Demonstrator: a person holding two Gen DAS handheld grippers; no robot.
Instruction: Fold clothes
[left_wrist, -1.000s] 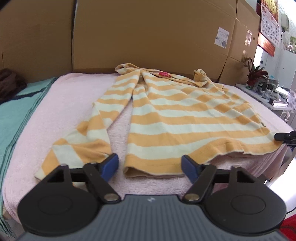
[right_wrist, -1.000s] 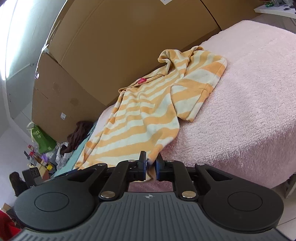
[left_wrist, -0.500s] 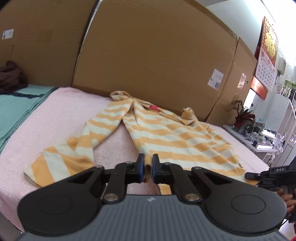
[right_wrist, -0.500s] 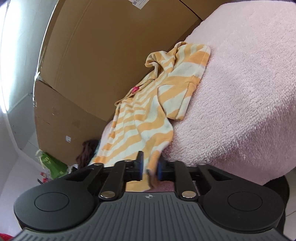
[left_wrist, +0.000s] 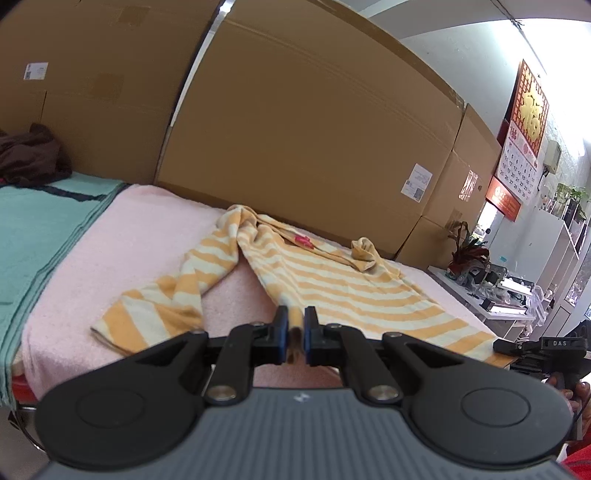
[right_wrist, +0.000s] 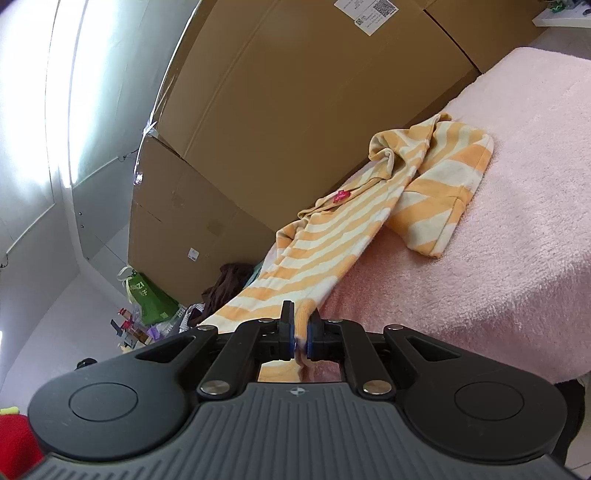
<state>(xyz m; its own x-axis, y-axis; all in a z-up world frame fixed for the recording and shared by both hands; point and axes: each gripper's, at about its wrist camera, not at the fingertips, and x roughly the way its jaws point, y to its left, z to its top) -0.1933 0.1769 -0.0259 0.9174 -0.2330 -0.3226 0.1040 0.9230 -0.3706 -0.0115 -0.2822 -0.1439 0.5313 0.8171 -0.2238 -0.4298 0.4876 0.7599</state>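
Fingers of both grippers are clamping the shirt's hem: left gripper (left_wrist: 294, 332) pinching one corner, right gripper (right_wrist: 301, 334) the other. The shirt (left_wrist: 332, 280) is stretching straight ahead of them, collar farthest, so I'd guess the fold is going forward.

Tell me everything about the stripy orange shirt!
The stripy shirt is soft-looking knit with orange and cream bands, long sleeves and a small red tag at the neck. It lies spread on the fuzzy pink blanket, neck toward the cardboard boxes. The left gripper and right gripper each pinch its bottom hem in shut jaws, lifting that edge.
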